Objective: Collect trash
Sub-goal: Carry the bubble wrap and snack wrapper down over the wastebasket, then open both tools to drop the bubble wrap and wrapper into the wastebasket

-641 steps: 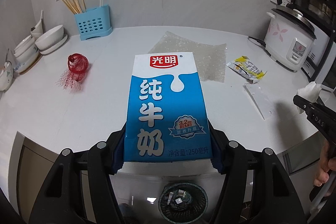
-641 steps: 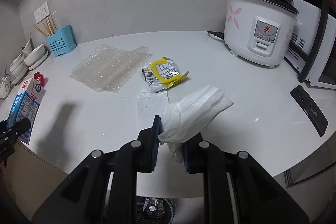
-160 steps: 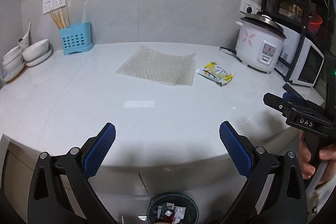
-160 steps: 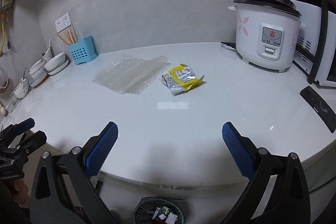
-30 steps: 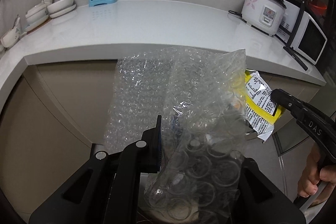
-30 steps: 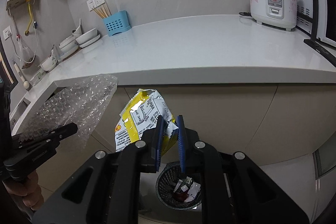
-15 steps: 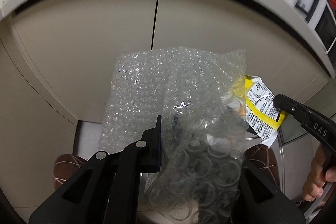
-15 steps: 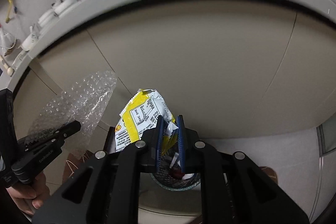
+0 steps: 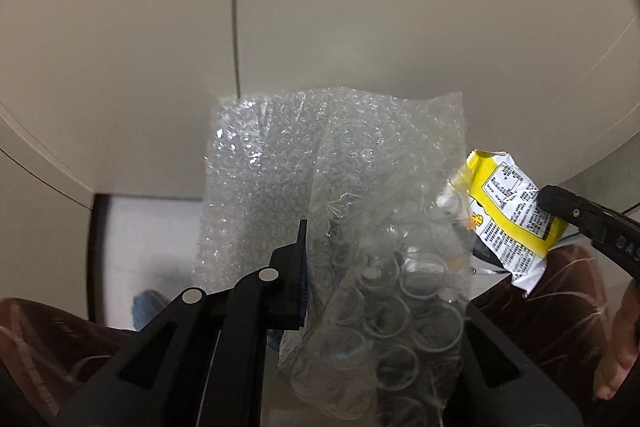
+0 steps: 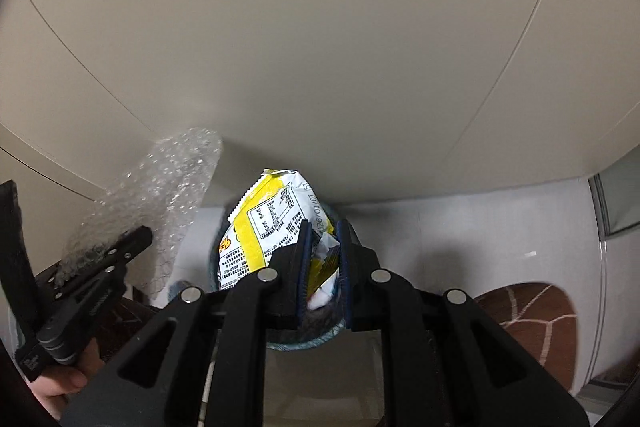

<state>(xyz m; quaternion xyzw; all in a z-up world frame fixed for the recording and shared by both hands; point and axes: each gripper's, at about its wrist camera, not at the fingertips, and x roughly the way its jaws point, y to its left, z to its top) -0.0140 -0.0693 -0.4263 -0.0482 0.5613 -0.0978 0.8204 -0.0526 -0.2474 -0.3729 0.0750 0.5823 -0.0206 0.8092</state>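
My left gripper (image 9: 320, 267) is clamping a clear sheet of bubble wrap (image 9: 340, 195); only one blue-padded finger (image 9: 301, 267) is showing, the other is hiding behind the plastic. The sheet is standing up from the jaws and spreading wide in front of the beige cabinet doors (image 9: 360, 7).

My right gripper (image 10: 323, 263) is pinching a crumpled yellow-and-white snack wrapper (image 10: 264, 227) between its two blue pads, jaws nearly together. Through the right wrist camera, the wrapper is hanging directly above the round bin (image 10: 304, 337), whose rim is peeking out below the fingers; the contents are mostly hidden, so I am not reading them.

The two pieces of trash are sitting just beside each other, the wrapper's edge showing past the right side of the bubble wrap in the left wrist view. Both grippers are pointing steeply down toward the pale floor (image 10: 460, 235). A brown patterned slipper (image 10: 528, 311) is showing at the right of the bin.
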